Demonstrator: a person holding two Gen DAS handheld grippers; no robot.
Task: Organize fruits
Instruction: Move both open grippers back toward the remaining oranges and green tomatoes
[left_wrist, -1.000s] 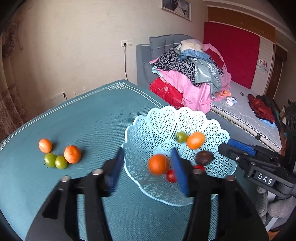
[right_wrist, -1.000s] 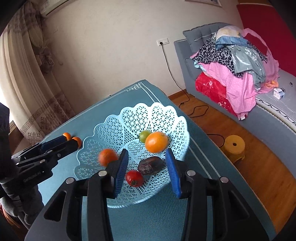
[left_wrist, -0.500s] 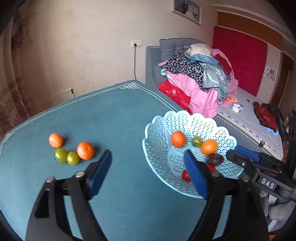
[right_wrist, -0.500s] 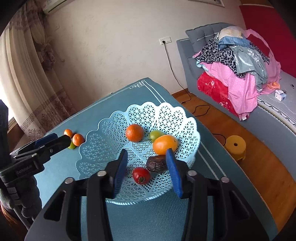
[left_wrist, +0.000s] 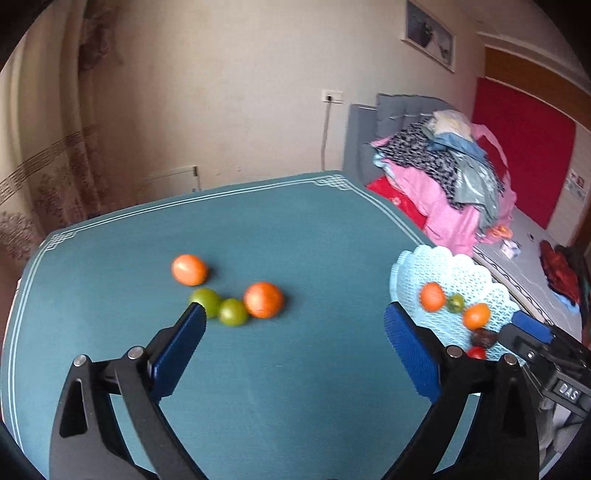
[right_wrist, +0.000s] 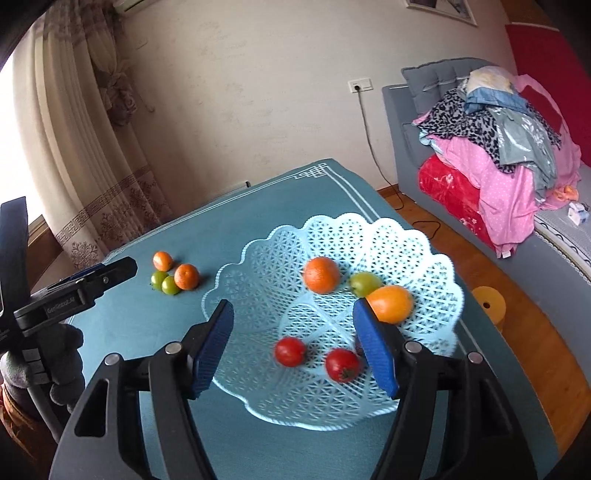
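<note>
Two oranges (left_wrist: 189, 269) (left_wrist: 263, 299) and two green fruits (left_wrist: 205, 301) (left_wrist: 232, 312) lie grouped on the teal table (left_wrist: 295, 221). My left gripper (left_wrist: 293, 312) hovers just short of them with its jaws opening wide and nothing between them. The pale blue lattice basket (right_wrist: 332, 236) holds an orange (right_wrist: 321, 275), a green fruit (right_wrist: 364, 282), a yellow-orange fruit (right_wrist: 391, 304) and two red tomatoes (right_wrist: 290, 350) (right_wrist: 341, 363). My right gripper (right_wrist: 293, 308) hangs over the basket's near side, jaws opening, pressing on nothing. The left wrist view shows a dark fruit (left_wrist: 484, 338) in the basket.
The basket (left_wrist: 454, 273) stands near the table's right edge, with a wooden floor and a yellow stool (right_wrist: 487, 304) beyond. A sofa piled with clothes (right_wrist: 498, 140) is at the back right, curtains (right_wrist: 92, 166) at the left. My left gripper's tip (right_wrist: 110, 269) shows beside the loose fruits.
My left gripper let an orange drop into the basket, opened wide and swung left toward the loose fruits. The orange rolled to the basket's far side. My right gripper's jaws widened.
</note>
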